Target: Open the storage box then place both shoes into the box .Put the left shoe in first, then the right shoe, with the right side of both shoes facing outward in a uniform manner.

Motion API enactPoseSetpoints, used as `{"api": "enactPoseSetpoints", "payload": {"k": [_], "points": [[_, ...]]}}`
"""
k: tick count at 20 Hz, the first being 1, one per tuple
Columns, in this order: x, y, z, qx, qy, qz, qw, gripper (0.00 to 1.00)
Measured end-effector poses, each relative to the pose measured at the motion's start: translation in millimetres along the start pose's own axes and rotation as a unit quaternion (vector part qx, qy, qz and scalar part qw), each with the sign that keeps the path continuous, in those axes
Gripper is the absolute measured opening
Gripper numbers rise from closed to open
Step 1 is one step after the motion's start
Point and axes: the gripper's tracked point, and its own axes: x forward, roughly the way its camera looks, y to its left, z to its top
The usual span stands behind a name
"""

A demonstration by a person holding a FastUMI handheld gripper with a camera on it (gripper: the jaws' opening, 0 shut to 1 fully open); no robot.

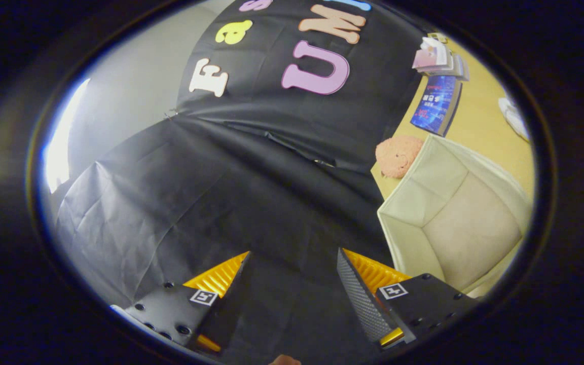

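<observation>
pointing mostly at the black cloth wall (pixel 211 203), the gripper (pixel 294 289) is tilted away from the work, fingers spread wide with only cloth showing between them, nothing held; likely a transit pose, swinging toward or away from the table rather than lining up on anything; pale plain wall (pixel 135 96) shows beyond the cloth off to the left; moving right, a pink knobbly ball-like thing (pixel 398 154) sits on the yellow table (pixel 479 126) just beside the storage box (pixel 454 218); box sits to the right of the fingers and a little ahead of the right one, not between them; it reads as cream fabric, soft-sided, top open with a flap or wall standing up on the near side, inside looks bare and beige, no shoe seen in it; so lid step seems done and loading not started, a judgement only; beyond the box a blue book (pixel 436 104) lies flat, then a small stack of books (pixel 439 58) further back; something white (pixel 514 116) at the far right of the table, could be a shoe, too small to tell; box walls look floppy, may fold if nudged.
</observation>
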Motion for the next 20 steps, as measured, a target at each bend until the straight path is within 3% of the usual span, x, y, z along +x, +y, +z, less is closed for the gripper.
{"api": "enactPoseSetpoints", "payload": {"k": [7, 12, 15, 20], "points": [[-54, -28, 75, -0.122, -0.019, -0.065, 0.99, 0.99], [-89, -82, 122, -0.159, -0.023, -0.124, 0.979, 0.99], [-123, -135, 146, -0.199, -0.011, -0.191, 0.961, 1.0], [-188, -235, 186, -0.259, 0.024, -0.308, 0.915, 1.0]]}}
